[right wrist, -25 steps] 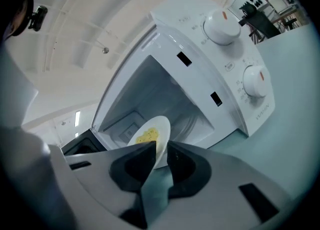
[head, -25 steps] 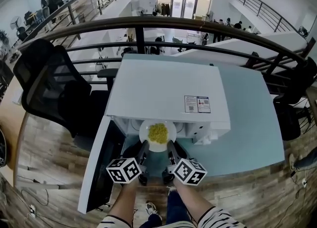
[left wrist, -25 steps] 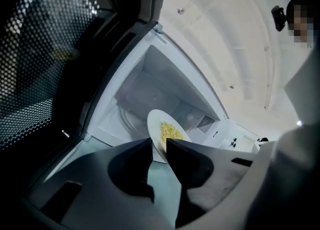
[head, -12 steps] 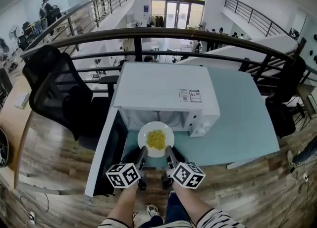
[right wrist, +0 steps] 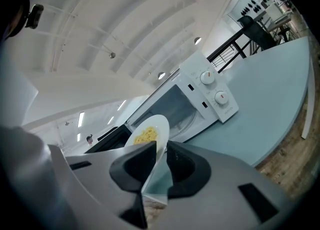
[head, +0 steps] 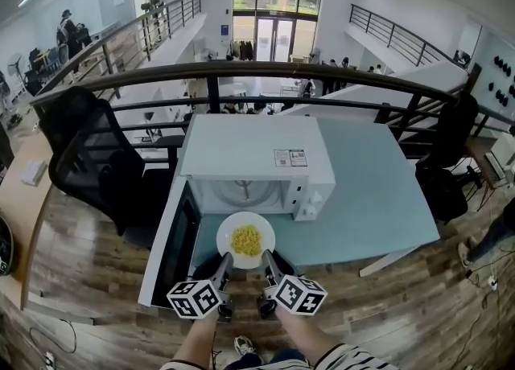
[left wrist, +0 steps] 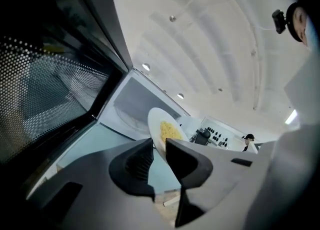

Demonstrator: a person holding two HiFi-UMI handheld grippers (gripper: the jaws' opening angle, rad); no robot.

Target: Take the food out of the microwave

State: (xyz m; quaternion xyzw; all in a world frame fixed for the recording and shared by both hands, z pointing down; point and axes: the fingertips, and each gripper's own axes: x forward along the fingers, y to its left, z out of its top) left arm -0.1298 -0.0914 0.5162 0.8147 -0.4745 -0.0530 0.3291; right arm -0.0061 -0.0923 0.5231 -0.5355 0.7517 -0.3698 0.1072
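Just outside the open mouth of the microwave (head: 253,155), over the near strip of the table (head: 370,191), sits the plate (head: 228,236) you are carrying. It is white and round, so it has no long axis to speak of. It lies face up and roughly level in the head view, with a small heap of yellow food (head: 246,240) in its middle. The whole plate is clear of the cavity, and its far rim points toward the oven while its near rim points back at you.

You hold that near rim from both sides. Your left gripper (head: 226,257) has the rim between its jaws, which are closing on it at a narrow gap. In the left gripper view the plate's edge runs between the dark pads (left wrist: 135,161) and the food shows beyond them. Your right gripper (head: 265,255) is clamped on the rim just beside the left, jaws narrow, and its own view shows the plate's edge pinched between the pads (right wrist: 186,166). Both grippers reach forward side by side, their marker cubes nearest you.

Behind the plate, the microwave's cavity faces you, its dials at the right of the opening. Its door (head: 173,240) is swung out to your left. Left of the table stands a black mesh chair (head: 88,159), and a dark railing (head: 241,71) curves behind everything.
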